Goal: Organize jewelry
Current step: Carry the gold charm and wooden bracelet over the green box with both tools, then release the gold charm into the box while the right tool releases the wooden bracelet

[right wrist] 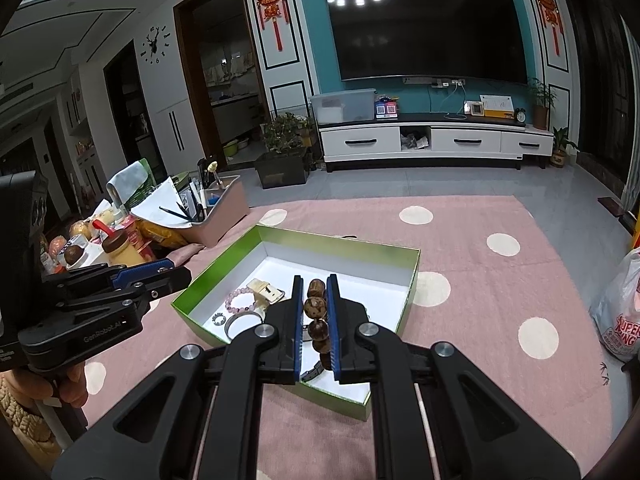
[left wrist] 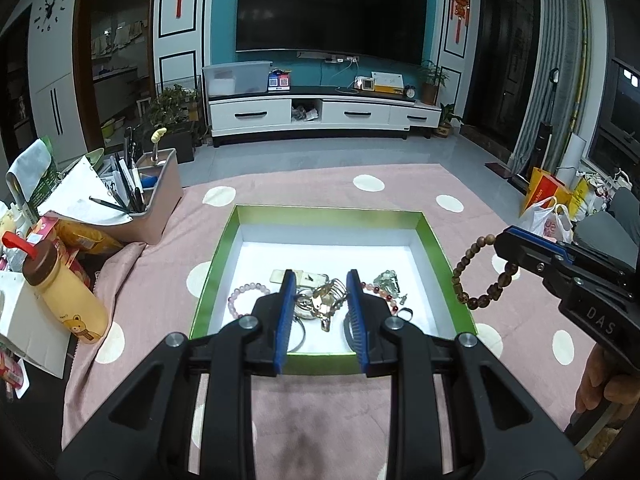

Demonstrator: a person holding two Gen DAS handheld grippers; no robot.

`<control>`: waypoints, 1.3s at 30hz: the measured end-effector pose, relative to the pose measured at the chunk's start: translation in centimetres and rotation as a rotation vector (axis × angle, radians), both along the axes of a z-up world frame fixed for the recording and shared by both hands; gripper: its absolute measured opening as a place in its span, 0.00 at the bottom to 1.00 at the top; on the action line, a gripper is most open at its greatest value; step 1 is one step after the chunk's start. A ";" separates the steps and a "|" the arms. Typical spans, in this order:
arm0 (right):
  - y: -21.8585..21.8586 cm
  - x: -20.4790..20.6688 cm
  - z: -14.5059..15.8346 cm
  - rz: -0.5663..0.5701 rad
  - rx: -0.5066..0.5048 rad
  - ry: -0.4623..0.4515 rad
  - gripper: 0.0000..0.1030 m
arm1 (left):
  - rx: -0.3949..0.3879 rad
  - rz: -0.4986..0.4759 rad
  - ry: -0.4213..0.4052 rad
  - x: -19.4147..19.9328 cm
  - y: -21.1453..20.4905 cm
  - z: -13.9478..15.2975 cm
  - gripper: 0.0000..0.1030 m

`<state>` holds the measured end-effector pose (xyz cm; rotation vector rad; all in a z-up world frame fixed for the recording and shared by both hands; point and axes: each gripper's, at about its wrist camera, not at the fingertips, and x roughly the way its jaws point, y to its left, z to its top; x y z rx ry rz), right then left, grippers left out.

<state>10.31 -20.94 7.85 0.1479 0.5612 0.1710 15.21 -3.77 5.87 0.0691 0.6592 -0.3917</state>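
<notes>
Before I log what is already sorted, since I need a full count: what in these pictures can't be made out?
- Left wrist view: the left tongs cover the tangled metal pieces in the green box; a count is impossible.
- Right wrist view: the right tongs, shut on the brown bead bracelet, hide the box's middle.
- Small ring: too small to identify.
- The person: only a hand, cut off by the edge.

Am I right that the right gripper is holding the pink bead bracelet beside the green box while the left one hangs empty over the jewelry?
Not quite: the right gripper holds the brown wooden bead bracelet, as both wrist views show. The pink bead bracelet lies inside the green box. The rest stands: the left gripper is empty above the jewelry.
</notes>
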 end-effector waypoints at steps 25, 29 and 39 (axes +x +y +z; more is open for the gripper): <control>-0.2 4.0 -1.1 -0.008 -0.001 0.026 0.11 | 0.031 0.020 0.017 3.8 -1.0 -1.0 0.25; -0.4 4.4 -1.6 -0.012 -0.002 0.039 0.11 | 0.035 0.021 0.024 4.3 -1.2 -1.3 0.25; -0.9 6.0 -2.3 -0.024 -0.017 0.065 0.11 | 0.024 0.022 0.053 5.8 -1.6 -2.0 0.25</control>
